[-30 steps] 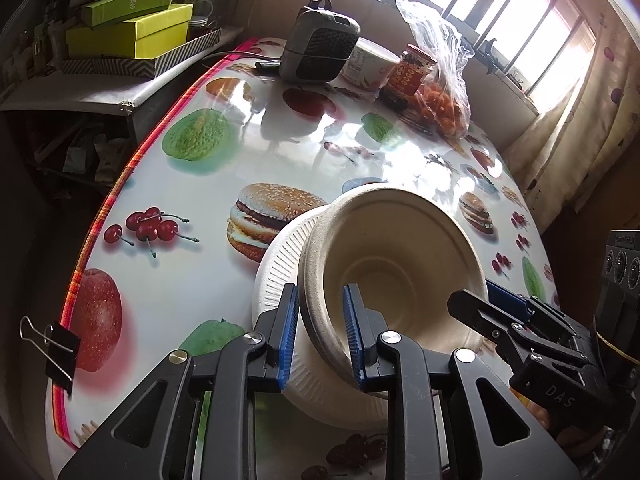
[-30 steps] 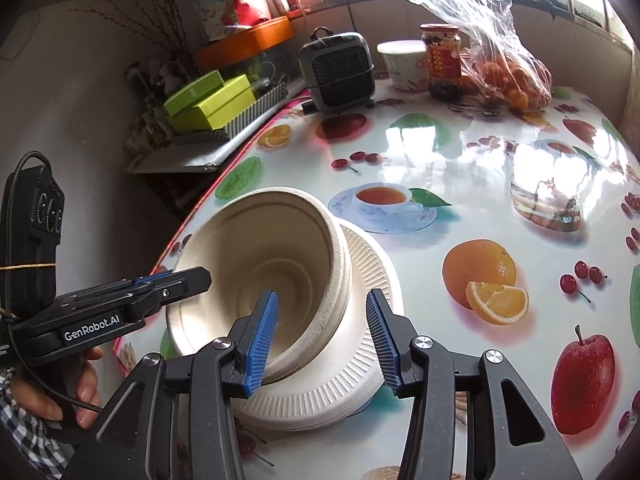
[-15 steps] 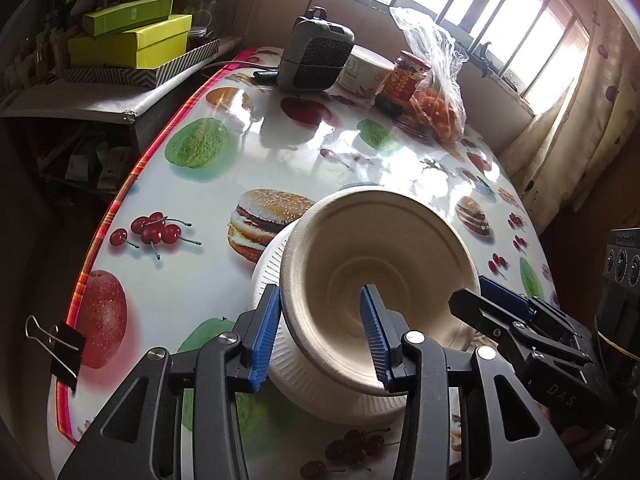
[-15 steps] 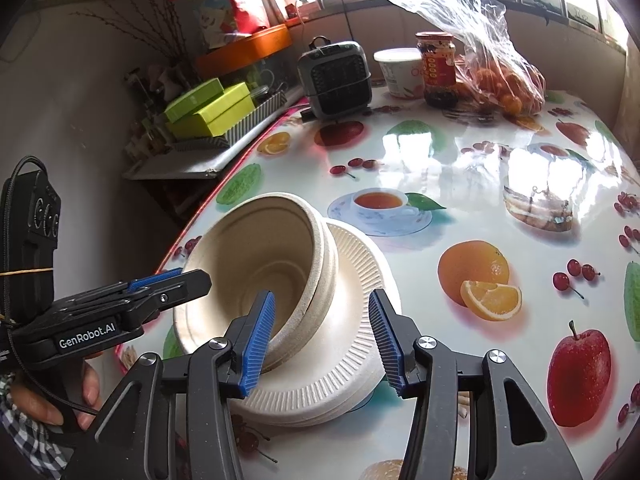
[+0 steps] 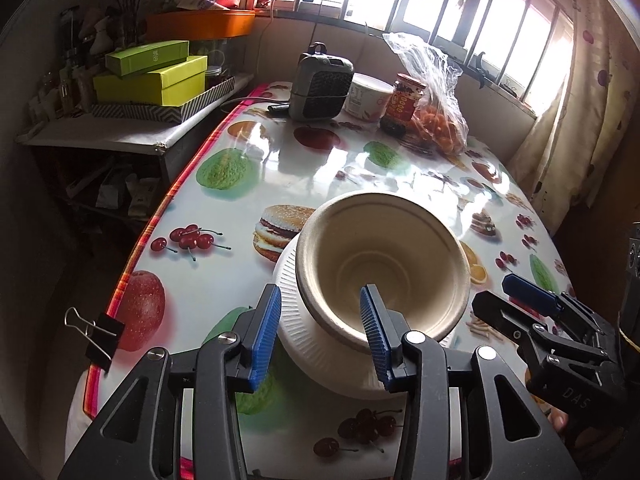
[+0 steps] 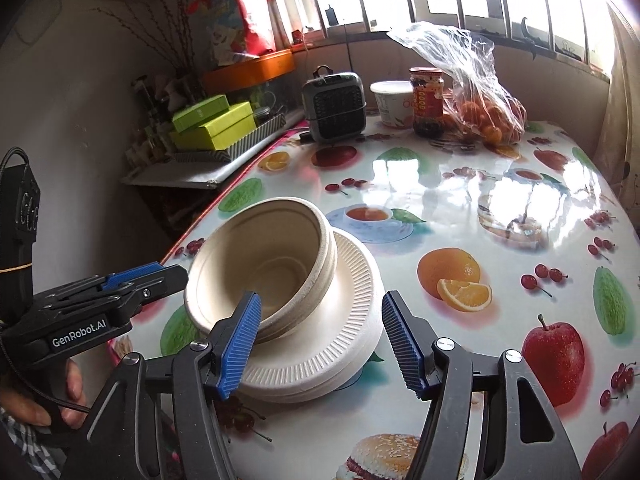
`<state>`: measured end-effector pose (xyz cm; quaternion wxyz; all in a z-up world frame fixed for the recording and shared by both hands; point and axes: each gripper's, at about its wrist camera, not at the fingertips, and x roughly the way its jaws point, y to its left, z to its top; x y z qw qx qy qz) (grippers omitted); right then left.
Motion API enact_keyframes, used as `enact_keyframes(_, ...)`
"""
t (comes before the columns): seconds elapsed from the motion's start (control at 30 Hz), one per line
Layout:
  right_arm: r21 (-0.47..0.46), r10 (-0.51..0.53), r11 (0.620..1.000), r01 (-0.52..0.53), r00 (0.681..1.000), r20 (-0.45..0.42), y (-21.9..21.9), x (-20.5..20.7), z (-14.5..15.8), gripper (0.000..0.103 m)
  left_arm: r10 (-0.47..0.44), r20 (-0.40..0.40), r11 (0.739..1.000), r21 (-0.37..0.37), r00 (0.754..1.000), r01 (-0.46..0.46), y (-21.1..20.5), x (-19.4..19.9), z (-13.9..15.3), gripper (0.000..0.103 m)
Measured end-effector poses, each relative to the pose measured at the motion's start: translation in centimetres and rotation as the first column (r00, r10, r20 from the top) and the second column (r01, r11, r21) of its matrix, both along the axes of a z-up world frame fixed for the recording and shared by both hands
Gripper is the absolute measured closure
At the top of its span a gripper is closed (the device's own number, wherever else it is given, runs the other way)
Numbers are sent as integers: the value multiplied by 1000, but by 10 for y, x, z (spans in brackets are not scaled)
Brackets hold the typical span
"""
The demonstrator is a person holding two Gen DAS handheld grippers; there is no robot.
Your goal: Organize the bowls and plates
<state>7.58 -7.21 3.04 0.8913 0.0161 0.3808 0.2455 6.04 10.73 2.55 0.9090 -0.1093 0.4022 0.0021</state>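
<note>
Left wrist view: the bowls (image 5: 384,268), a nested stack of beige pulp ones, sit on the plates (image 5: 316,344), a stack of ribbed white ones, near the table (image 5: 120,292) edge w/ the fruit-print cloth. The left gripper (image 5: 320,336) has its blue pads straddling the near rims but clear of both, nothing pinched. The bowls look centred on the plates, prob. so the whole set makes one compact pile. The right gripper (image 5: 532,304) pokes in from the right side, apart from the pile; its casing reads "DA5", partly cut off. A binder clip (image 5: 96,336) pins the cloth at the edge, presumably to stop it sliding. At the far end, pushed back out of the work area: a heater (image 5: 320,84), a tub (image 5: 368,96), a jar (image 5: 404,104) w/ a red label, print too small to read, and a bag (image 5: 436,116) of oranges. Green boxes (image 5: 156,76) sit on a side shelf; gold lettering there is illegible.

Right wrist view: the right gripper (image 6: 320,340) is widening its jaws; the plates (image 6: 344,320) lie between the pads but untouched, and the bowls (image 6: 264,264) lean a little toward the camera on top. The left gripper (image 6: 120,292), side-on and held by a hand (image 6: 52,400), is marked "GenRobot.AI"; from here its gap can't be judged. The tub (image 6: 394,104) shows faint orange marks, unreadable.
</note>
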Motion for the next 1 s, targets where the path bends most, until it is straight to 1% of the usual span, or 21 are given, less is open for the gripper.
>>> enact_keyframes(0.03,-5,0,1000,0,1000,7,-1,-4,0,40,3,7,1000,8,1000,-3,-2,-3,1,58)
enact_keyframes(0.07,-11,-1,1000,1,1000,16,-1,-8,0,39,7,11,1000,26,1000,-7,-4,-7,1,50)
enact_keyframes(0.13,-22,-5,1000,6,999,39,-2,-16,0,36,9,24,998,57,1000,-11,-9,-15,2,46)
enact_keyframes(0.2,-31,-11,999,13,998,57,-4,-24,-1,32,9,39,998,68,999,-11,-13,-23,1,45)
enact_keyframes(0.33,-38,-19,999,21,998,64,-6,-34,-6,30,21,55,995,95,998,-26,-18,-35,-5,45)
enact_keyframes(0.43,-64,-22,998,27,996,82,-6,-44,-12,28,31,71,992,121,997,-39,-22,-45,-9,45)
enact_keyframes(0.57,-85,-20,996,26,997,72,-4,-52,-24,25,54,79,989,133,995,-64,-25,-55,-17,45)
enact_keyframes(0.67,-108,-27,994,36,996,83,-3,-60,-32,19,64,77,989,129,995,-73,-27,-61,-21,45)
enact_keyframes(0.8,-119,-39,992,49,995,88,-2,-66,-38,19,93,56,982,163,994,-101,-30,-64,-25,45)
enact_keyframes(0.93,-103,-46,993,54,996,77,-4,-70,-40,19,92,62,974,203,994,-103,-37,-67,-25,45)
enact_keyframes(1.0,-98,-55,993,61,996,72,-6,-71,-41,19,81,67,977,194,994,-93,-39,-68,-26,45)
